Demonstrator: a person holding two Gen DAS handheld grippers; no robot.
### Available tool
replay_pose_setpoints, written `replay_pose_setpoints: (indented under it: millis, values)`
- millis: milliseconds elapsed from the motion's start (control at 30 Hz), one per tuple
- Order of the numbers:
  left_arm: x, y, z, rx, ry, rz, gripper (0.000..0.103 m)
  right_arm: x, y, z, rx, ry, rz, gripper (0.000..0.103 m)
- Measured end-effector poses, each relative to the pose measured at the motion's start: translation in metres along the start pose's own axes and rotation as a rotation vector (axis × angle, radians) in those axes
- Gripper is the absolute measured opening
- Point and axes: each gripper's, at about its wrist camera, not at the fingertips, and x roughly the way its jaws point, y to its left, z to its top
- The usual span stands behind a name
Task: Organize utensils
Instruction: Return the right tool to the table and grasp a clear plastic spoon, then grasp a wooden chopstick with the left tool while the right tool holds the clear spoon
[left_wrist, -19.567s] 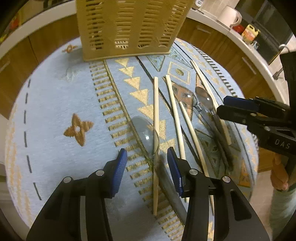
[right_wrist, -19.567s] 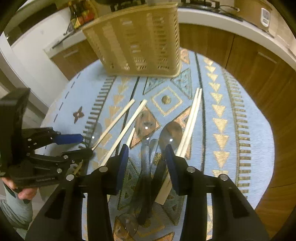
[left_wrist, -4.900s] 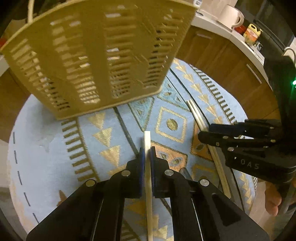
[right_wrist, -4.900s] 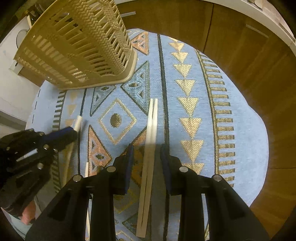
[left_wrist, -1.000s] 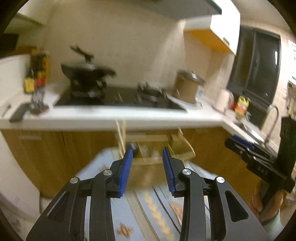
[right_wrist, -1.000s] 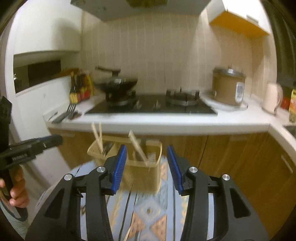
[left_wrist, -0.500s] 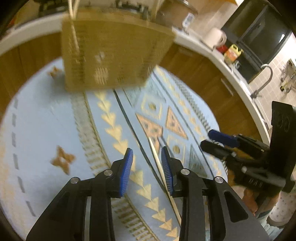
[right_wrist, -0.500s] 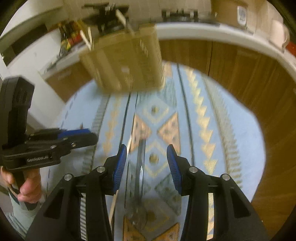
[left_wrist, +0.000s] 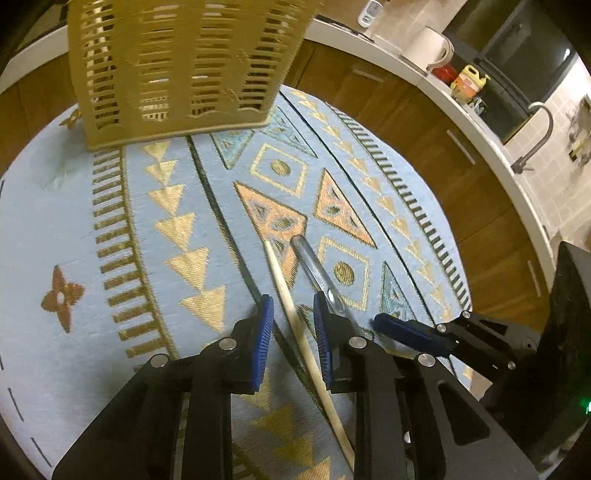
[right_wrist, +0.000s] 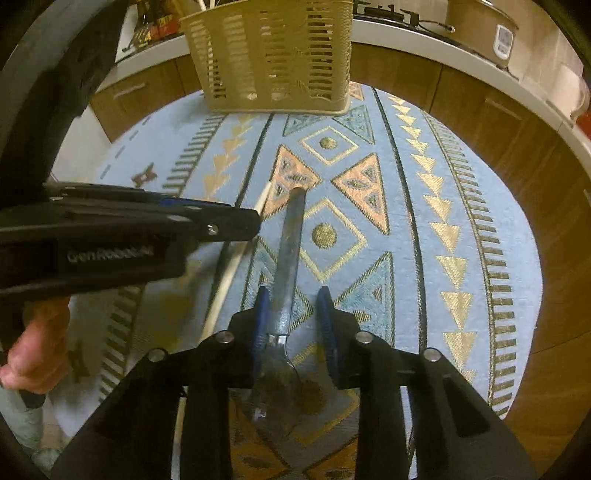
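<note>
Wooden chopstick (left_wrist: 295, 325) lies between the left claw (left_wrist: 291, 325)'s parted jaws; the steel spoon (right_wrist: 286, 258) lies between the right claw (right_wrist: 291, 321)'s, both just closing, neither yet clamped. Each should squeeze squarely, lift level, then carry to the far basket (right_wrist: 273, 55) on the table (right_wrist: 480, 221).

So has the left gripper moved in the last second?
Yes. The left gripper dropped from facing the stove to straddling a chopstick below the basket, jaws closing.

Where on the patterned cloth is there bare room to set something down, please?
Free: the cloth's left part, beside the chopstick and below the basket; also its far right edge. Crowded: the middle, where chopstick, spoon and both tongs meet.
</note>
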Motion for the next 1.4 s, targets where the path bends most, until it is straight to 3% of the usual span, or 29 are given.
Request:
replay_pose_setpoints:
  millis: [133,400,467,667,833,967,1100,1200,1267,1300,1400]
  values:
    - [0.004,-0.011,-0.003,0.038,-0.021,0.064,0.020,-0.003,-0.004,-0.006,-0.013,-0.017,-0.045,0.011]
    - [0.005,-0.021,-0.006,0.078,-0.042,0.146,0.020,-0.001,-0.040,-0.005,0.103,-0.027,-0.034,0.010]
    - [0.007,-0.024,-0.007,0.094,-0.045,0.189,0.006,0.001,-0.044,-0.002,0.113,-0.023,-0.022,0.010]
    - [-0.004,-0.004,-0.001,0.036,-0.061,0.210,0.003,0.010,-0.053,0.010,0.128,0.003,0.001,0.010]
    - [-0.031,0.049,0.010,-0.121,-0.101,0.122,0.001,0.020,-0.064,0.024,0.162,0.038,0.031,0.010]
    - [-0.039,0.074,0.018,-0.160,-0.074,0.070,0.000,0.026,-0.064,0.039,0.157,0.109,0.040,0.013]
    - [-0.041,0.083,0.024,-0.146,-0.042,0.039,0.002,0.029,-0.068,0.056,0.170,0.145,0.072,0.045]
    - [-0.040,0.086,0.029,-0.141,-0.017,-0.013,0.018,0.031,-0.069,0.069,0.137,0.144,0.047,0.045]
    - [-0.037,0.084,0.029,-0.132,-0.002,-0.034,0.019,0.035,-0.070,0.074,0.141,0.175,0.075,0.042]
    - [-0.035,0.081,0.029,-0.125,0.012,-0.040,0.019,0.039,-0.071,0.076,0.145,0.193,0.089,0.036]
    - [-0.023,0.071,0.031,-0.092,0.060,-0.020,0.019,0.048,-0.069,0.080,0.129,0.239,0.091,0.034]
